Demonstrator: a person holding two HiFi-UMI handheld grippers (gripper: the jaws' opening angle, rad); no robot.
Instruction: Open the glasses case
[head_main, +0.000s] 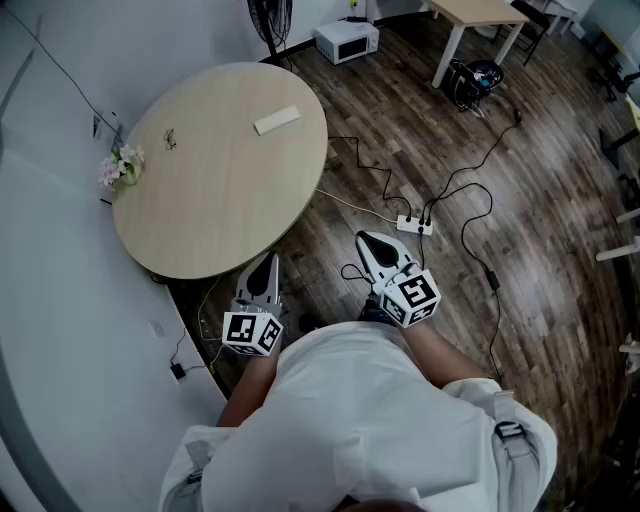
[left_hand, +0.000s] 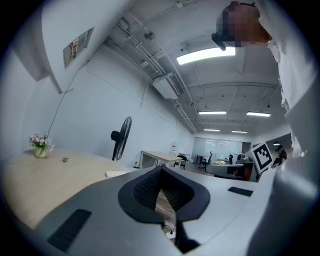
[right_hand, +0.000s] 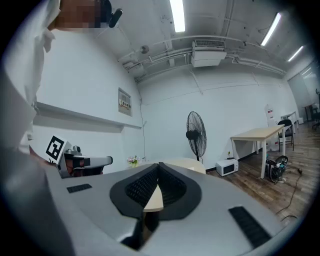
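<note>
While the person stands off the near edge of the round desk (head_main: 210, 205), both tools are held close to the body, short of the desk and well apart from the glasses case (head_main: 277, 120). The case – a pale, flat oblong – lies closed on the far side of the desk, alone there. At the desk's left edge, by the wall, stands a small pot of flowers (head_main: 120, 166); a tiny dark item beside it is too small to tell. The left tool (head_main: 268, 260) points toward the desk's near rim, its jaws brought together with nothing between them. The right tool (head_main: 366, 240), off the desk's right side over the wood floor (head_main: 560, 200), is likewise closed and empty. A white power strip (head_main: 414, 225) lies on the floor right of the desk – cables trail from it.
</note>
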